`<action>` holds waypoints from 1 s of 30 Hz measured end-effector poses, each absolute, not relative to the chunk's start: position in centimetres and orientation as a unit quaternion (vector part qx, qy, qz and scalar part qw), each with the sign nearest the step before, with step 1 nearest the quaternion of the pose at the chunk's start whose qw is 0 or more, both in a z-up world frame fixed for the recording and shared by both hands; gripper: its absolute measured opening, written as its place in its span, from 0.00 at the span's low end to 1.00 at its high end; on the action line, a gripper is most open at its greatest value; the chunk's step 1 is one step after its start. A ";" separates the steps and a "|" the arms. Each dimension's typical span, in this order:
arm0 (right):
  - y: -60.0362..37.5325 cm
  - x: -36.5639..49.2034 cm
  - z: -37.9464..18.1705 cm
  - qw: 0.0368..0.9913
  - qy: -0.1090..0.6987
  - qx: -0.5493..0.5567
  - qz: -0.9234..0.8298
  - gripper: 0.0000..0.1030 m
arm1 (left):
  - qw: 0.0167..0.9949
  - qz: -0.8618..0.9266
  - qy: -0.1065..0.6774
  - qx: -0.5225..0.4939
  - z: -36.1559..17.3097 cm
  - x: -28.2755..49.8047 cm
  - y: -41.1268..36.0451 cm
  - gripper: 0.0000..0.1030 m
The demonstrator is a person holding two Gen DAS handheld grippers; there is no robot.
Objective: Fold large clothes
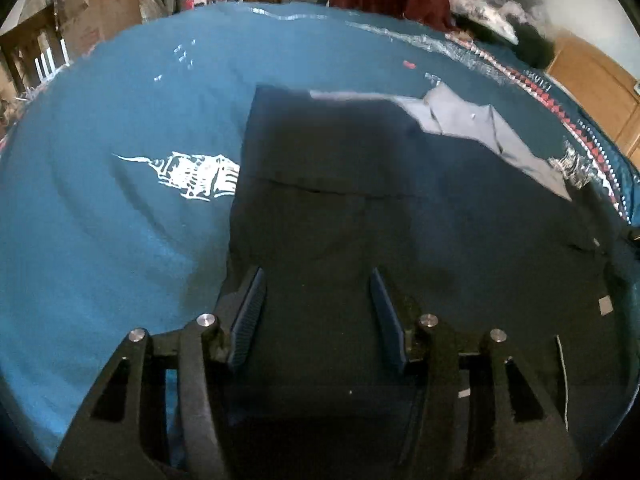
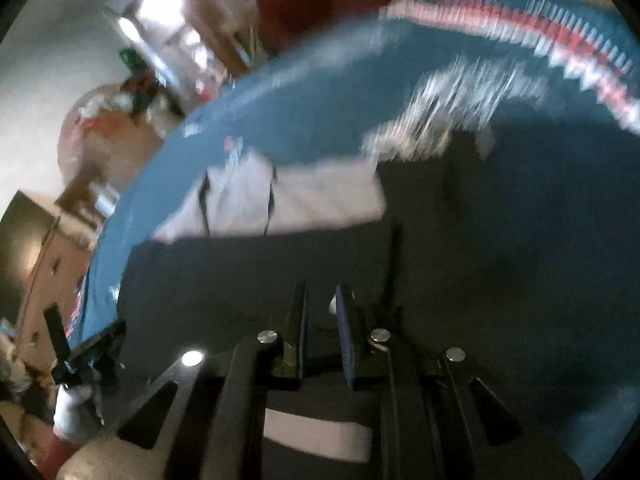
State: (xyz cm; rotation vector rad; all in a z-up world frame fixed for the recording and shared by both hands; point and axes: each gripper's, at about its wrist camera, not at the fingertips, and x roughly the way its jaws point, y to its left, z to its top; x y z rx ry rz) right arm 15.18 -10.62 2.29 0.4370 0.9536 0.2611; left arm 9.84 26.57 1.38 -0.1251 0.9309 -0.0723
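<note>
My left tool [image 1: 318, 280] hangs over the dark garment [image 1: 360, 208] with its fingers well apart and nothing between them. The garment lies spread on the teal cloth [image 1: 120, 220] that covers the surface, its left edge straight, its far right corner turned over to show a paler grey lining [image 1: 480, 128]. A white fish print [image 1: 192, 176] on the cloth sits just beside that left edge.

My right tool [image 2: 320, 300] has its fingers nearly together, a thin gap showing between them. The view is badly smeared, so I cannot tell whether any fabric is pinched there. Through it I also see the pale lining [image 2: 280, 200] on the far side and, low on the left, a gloved hand [image 2: 74, 412] holding the other rig.

I judge the step in hand to be taking the near hem for a fold away from me. To do it well I would lower the left tool until one finger slides under the hem, close on a single layer only, and leave the teal cloth out of the bite. The right should take a matching hold at the same height, so the fold line runs straight. I would flatten that turned corner first, or it gets trapped inside as a lump.
</note>
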 end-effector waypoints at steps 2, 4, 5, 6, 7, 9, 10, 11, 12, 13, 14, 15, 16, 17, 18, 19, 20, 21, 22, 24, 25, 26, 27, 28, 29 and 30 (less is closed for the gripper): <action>-10.4 16.0 -1.2 0.831 0.493 0.223 0.130 0.00 | 0.892 -0.042 0.442 -0.086 1.5 9.2 27.6 0.52; -12.5 15.4 -0.7 0.821 0.487 0.266 0.135 0.05 | 0.893 -0.042 0.438 -0.094 1.9 8.7 27.8 0.52; -13.8 14.7 0.1 0.823 0.476 0.279 0.133 0.14 | 0.894 -0.042 0.436 -0.092 2.1 8.4 27.5 0.52; -15.5 13.8 1.3 0.831 0.458 0.287 0.128 0.21 | 0.896 -0.041 0.433 -0.091 2.3 8.0 27.5 0.52; -17.9 12.7 2.5 0.841 0.438 0.296 0.119 0.26 | 0.897 -0.041 0.430 -0.091 2.5 7.5 27.3 0.53; -24.7 9.9 5.0 0.857 0.397 0.321 0.074 0.40 | 0.900 -0.041 0.425 -0.094 3.2 7.2 26.4 0.53; -28.1 8.6 5.9 0.862 0.382 0.331 0.043 0.49 | 0.900 -0.042 0.422 -0.097 3.4 6.8 26.2 0.54; -31.9 7.2 6.7 0.864 0.365 0.346 0.010 0.53 | 0.900 -0.044 0.420 -0.103 3.5 6.6 25.9 0.56; -36.1 5.8 7.1 0.863 0.349 0.363 -0.028 0.54 | 0.900 -0.044 0.420 -0.110 3.6 6.3 25.7 0.56; -40.0 4.4 7.3 0.860 0.335 0.380 -0.064 0.54 | 0.899 -0.044 0.421 -0.114 3.6 6.3 25.5 0.57; -42.9 3.6 7.5 0.857 0.326 0.391 -0.087 0.54 | 0.897 -0.044 0.423 -0.118 3.5 6.4 25.1 0.57; -45.7 2.9 7.6 0.852 0.319 0.401 -0.107 0.54 | 0.896 -0.045 0.425 -0.124 3.3 6.5 24.4 0.57; -48.4 2.4 7.4 0.845 0.315 0.413 -0.127 0.54 | 0.894 -0.045 0.427 -0.128 3.1 6.6 23.8 0.57; -51.1 1.8 7.3 0.837 0.308 0.426 -0.150 0.54 | 0.893 -0.043 0.428 -0.132 3.1 6.6 23.4 0.57; -53.2 1.5 7.0 0.831 0.304 0.436 -0.162 0.54 | 0.893 -0.041 0.429 -0.133 3.0 6.8 22.8 0.57; -55.0 1.3 6.7 0.824 0.303 0.446 -0.173 0.54 | 0.892 -0.042 0.429 -0.136 3.1 6.9 22.3 0.57; -56.4 1.4 6.3 0.817 0.306 0.452 -0.185 0.54 | 0.892 -0.043 0.428 -0.139 3.2 7.1 21.7 0.57; -57.4 1.6 5.8 0.814 0.308 0.455 -0.189 0.54 | 0.892 -0.044 0.427 -0.141 3.3 7.1 21.3 0.57; -58.1 2.0 5.3 0.810 0.312 0.460 -0.187 0.54 | 0.893 -0.046 0.425 -0.142 3.5 7.2 20.6 0.57; -58.3 2.6 4.2 0.806 0.327 0.457 -0.186 0.52 | 0.896 -0.049 0.420 -0.136 4.1 7.3 19.5 0.57; -58.4 2.8 4.1 0.808 0.329 0.453 -0.181 0.52 | 0.897 -0.053 0.418 -0.133 4.5 7.4 19.0 0.57; -58.6 3.1 4.0 0.810 0.331 0.449 -0.178 0.52 | 0.898 -0.055 0.415 -0.131 4.8 7.5 18.5 0.57; -58.5 3.5 4.0 0.813 0.334 0.444 -0.173 0.52 | 0.900 -0.058 0.413 -0.129 5.1 7.5 18.2 0.57; -58.7 3.8 4.0 0.814 0.339 0.439 -0.172 0.52 | 0.901 -0.061 0.411 -0.127 5.4 7.7 17.8 0.57; -58.4 4.2 3.4 0.815 0.343 0.432 -0.175 0.52 | 0.901 -0.062 0.410 -0.128 5.6 7.8 17.4 0.57; -58.2 4.6 3.3 0.817 0.349 0.423 -0.179 0.52 | 0.902 -0.064 0.407 -0.130 5.8 7.9 17.2 0.57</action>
